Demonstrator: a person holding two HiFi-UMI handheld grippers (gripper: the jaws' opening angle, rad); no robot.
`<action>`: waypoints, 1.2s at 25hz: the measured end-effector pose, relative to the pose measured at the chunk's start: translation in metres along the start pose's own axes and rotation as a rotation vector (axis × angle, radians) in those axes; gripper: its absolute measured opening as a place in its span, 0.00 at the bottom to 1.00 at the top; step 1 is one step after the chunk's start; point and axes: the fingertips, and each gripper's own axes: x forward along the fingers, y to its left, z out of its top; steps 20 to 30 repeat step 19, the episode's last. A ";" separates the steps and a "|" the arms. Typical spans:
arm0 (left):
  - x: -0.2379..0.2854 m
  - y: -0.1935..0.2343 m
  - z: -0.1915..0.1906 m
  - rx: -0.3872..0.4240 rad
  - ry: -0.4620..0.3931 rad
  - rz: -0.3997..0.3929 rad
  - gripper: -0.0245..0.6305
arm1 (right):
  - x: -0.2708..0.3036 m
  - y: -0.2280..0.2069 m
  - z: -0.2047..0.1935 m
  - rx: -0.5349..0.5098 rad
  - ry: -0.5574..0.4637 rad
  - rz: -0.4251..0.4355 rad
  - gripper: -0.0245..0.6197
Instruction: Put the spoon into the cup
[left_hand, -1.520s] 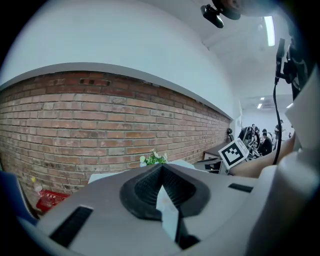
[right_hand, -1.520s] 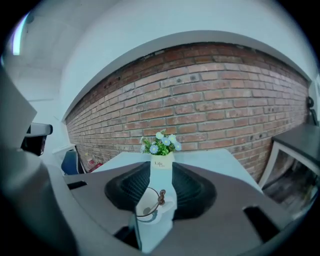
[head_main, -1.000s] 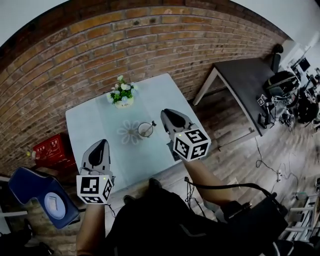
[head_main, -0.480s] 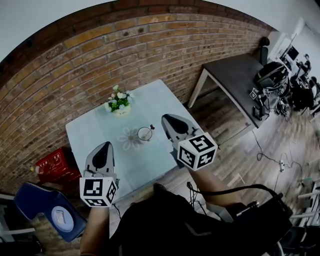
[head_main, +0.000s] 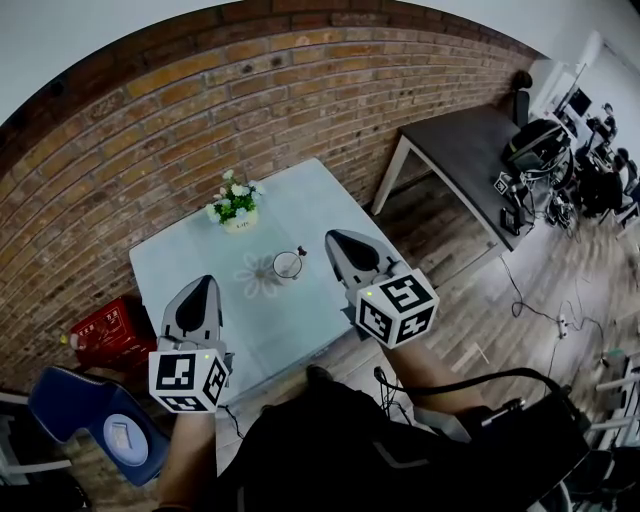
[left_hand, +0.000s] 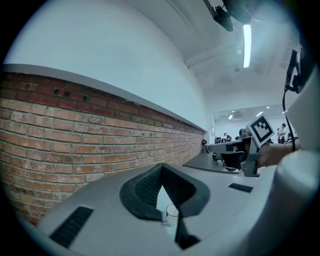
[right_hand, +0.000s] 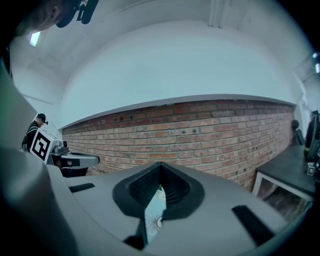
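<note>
A clear glass cup (head_main: 288, 264) stands mid-table on a flower-shaped mat, with the dark spoon (head_main: 301, 252) sticking out at its right rim. My right gripper (head_main: 331, 238) hovers just right of the cup and above it. Its jaws are closing to shut and hold nothing. My left gripper (head_main: 207, 283) hangs over the table's near left part, its jaws together and empty. A sliver of the cup (left_hand: 172, 212) shows through the slit in the left gripper view. The right gripper view shows the cup's rim (right_hand: 159, 222) the same way.
A small pot of white flowers (head_main: 235, 206) stands at the back of the pale blue table (head_main: 180, 250), near the brick wall. A red crate (head_main: 100, 325) and a blue chair (head_main: 90, 415) sit on the floor to the left. A dark table (head_main: 470, 150) stands to the right.
Both grippers have risen and drawn back toward me. The right one has come away from the cup, which keeps its place with the spoon in it.
</note>
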 end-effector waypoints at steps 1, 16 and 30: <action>0.000 0.001 0.001 -0.004 0.000 0.002 0.05 | 0.000 0.001 0.002 -0.004 -0.005 0.002 0.07; 0.001 -0.003 -0.002 -0.030 0.006 0.019 0.05 | 0.003 -0.005 0.004 0.011 -0.031 0.008 0.07; 0.002 -0.001 -0.004 -0.034 0.009 0.025 0.05 | 0.005 -0.007 0.003 0.013 -0.029 0.003 0.07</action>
